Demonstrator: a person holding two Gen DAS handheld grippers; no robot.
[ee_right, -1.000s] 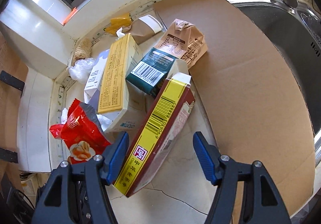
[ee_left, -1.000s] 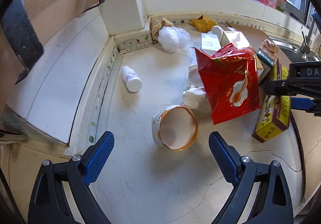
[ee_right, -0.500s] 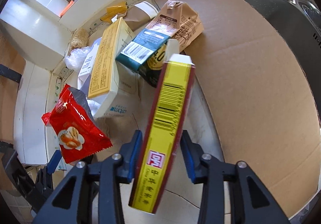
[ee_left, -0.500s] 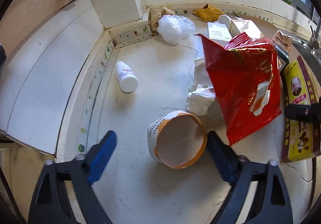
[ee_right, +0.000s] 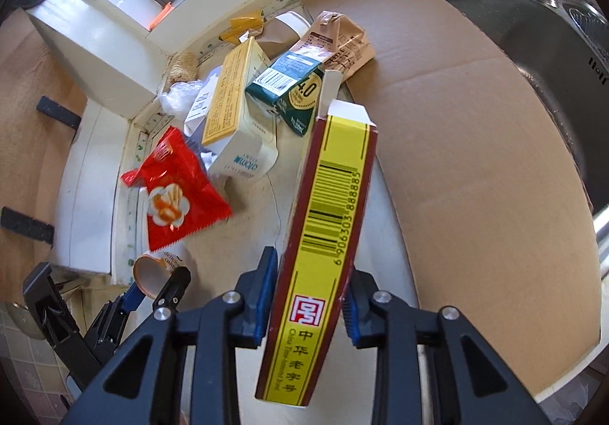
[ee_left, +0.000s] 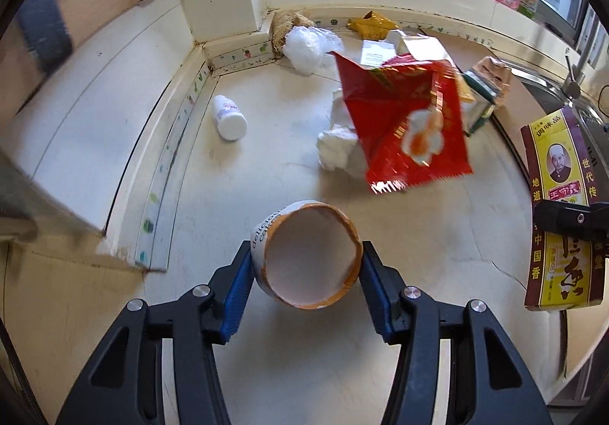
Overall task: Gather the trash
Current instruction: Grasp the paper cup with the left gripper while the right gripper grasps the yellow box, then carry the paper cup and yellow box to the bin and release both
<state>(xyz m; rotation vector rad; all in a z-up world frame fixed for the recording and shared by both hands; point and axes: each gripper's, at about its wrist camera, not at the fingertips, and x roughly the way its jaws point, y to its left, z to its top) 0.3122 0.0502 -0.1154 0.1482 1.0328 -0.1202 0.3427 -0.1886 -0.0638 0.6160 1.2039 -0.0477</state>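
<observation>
We've got both grippers loaded. The left gripper [ee_left: 306, 284] is clamped on the white paper cup with orange rim [ee_left: 308, 253], blue pads pressed vs. its sides, mouth facing the cam; the cup sits low over the cream stone counter [ee_left: 266, 173] — can't tell if it's lifted or touching. The right gripper [ee_right: 306, 297] is closed on the tall yellow-and-maroon cardboard box w/ barcode [ee_right: 327, 234], pinched near its lower half, so it tilts up and fwd over the counter.

To do this step well: keep squeeze on the cup light, since thin paper will prob. buckle and slip if crushed. The box is held off-centre, so we carry it steady, no quick swings, or it may pivot in the pads.

The red crinkled snack bag [ee_left: 403, 120] looks blurred and tipped up by the crumpled white tissue [ee_left: 337, 147] — maybe disturbed. It, the small white plastic bottle [ee_left: 229, 116] and the cartons behind remain uncollected. No bin is visible in either view.
</observation>
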